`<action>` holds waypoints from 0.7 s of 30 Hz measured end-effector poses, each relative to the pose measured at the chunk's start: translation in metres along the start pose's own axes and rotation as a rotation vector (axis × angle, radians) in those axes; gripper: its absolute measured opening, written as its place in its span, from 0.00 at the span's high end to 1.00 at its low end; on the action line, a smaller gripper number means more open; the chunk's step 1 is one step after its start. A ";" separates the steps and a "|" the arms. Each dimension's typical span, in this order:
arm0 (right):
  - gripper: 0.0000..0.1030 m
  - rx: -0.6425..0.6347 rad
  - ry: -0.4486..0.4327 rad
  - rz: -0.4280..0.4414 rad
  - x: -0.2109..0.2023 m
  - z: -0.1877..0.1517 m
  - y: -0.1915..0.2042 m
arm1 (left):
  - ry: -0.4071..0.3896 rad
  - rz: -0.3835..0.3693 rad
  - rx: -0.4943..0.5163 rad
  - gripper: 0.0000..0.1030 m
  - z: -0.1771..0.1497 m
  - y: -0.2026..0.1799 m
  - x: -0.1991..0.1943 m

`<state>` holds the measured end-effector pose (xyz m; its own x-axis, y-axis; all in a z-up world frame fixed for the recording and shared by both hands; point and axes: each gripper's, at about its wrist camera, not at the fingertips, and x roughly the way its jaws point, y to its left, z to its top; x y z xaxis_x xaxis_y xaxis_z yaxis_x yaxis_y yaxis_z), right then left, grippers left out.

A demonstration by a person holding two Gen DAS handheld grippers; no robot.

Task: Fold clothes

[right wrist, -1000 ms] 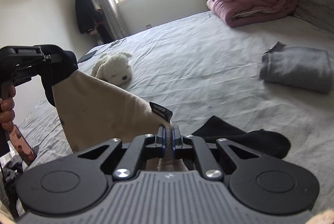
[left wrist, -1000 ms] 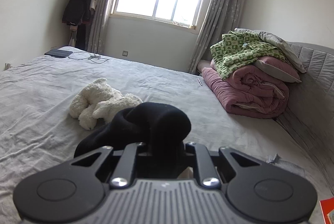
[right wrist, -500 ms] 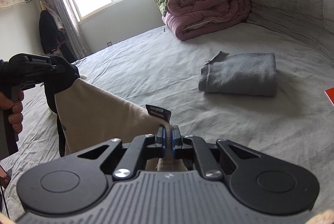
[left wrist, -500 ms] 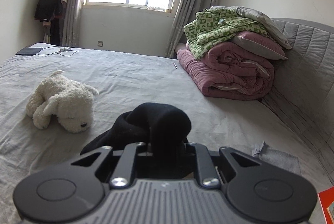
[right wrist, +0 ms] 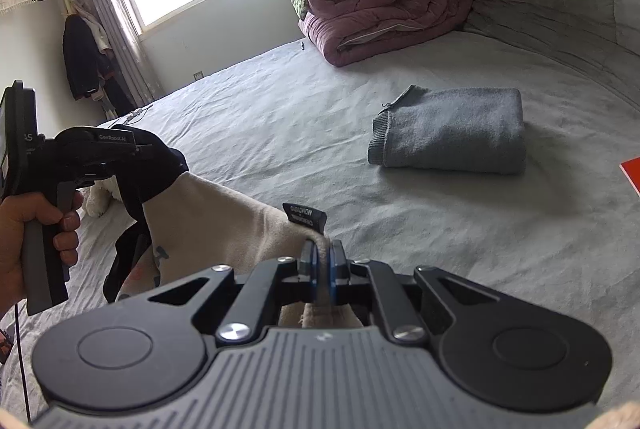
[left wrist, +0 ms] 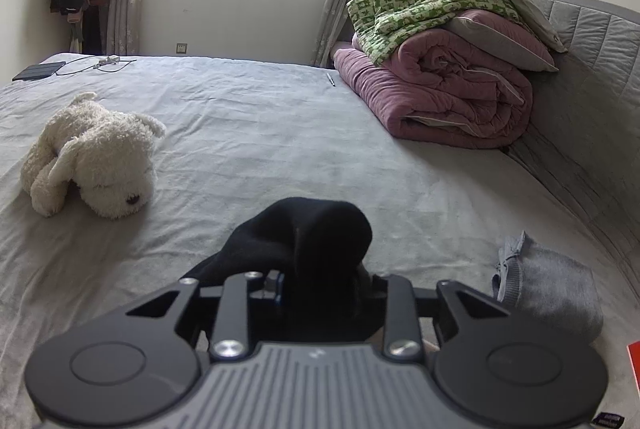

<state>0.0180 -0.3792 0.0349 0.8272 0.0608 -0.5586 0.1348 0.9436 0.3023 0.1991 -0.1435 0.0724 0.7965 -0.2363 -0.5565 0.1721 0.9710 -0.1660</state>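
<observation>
Left gripper (left wrist: 320,277) jaws just widened around black sleeve (left wrist: 316,229); right gripper (right wrist: 323,265) unchanged.

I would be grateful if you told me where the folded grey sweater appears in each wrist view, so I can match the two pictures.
Left wrist view: the folded grey sweater lies at the lower right on the bed, just beyond the gripper body and partly cut off by it.
Right wrist view: the same sweater lies right of centre, in full sight.
Shared landmark: the rolled pink quilt by the headboard.

Matt plastic claw (right wrist: 323,261), soft beige cloth garment (right wrist: 224,217), fluffy plush dog (left wrist: 96,157)
</observation>
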 end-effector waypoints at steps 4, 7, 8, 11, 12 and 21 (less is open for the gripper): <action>0.92 -0.001 0.007 -0.001 0.001 0.000 0.002 | 0.002 0.006 0.025 0.57 -0.003 0.004 -0.011; 0.87 -0.010 0.008 0.003 0.002 0.000 0.005 | 0.013 0.009 0.034 0.51 -0.007 0.010 -0.023; 0.86 -0.014 0.001 0.000 0.001 0.000 0.006 | 0.021 0.011 0.034 0.49 -0.009 0.012 -0.027; 0.86 -0.039 -0.004 0.008 -0.001 -0.001 0.013 | 0.046 0.018 0.033 0.45 -0.017 0.022 -0.039; 0.86 -0.047 -0.001 0.012 -0.001 -0.002 0.015 | 0.059 0.022 0.032 0.44 -0.021 0.025 -0.043; 0.65 -0.132 0.029 0.042 -0.005 -0.013 0.043 | 0.139 0.079 0.053 0.39 -0.054 0.055 -0.076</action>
<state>0.0127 -0.3344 0.0409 0.8144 0.1086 -0.5700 0.0260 0.9745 0.2228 0.1163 -0.0742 0.0616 0.7214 -0.1581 -0.6742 0.1449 0.9865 -0.0764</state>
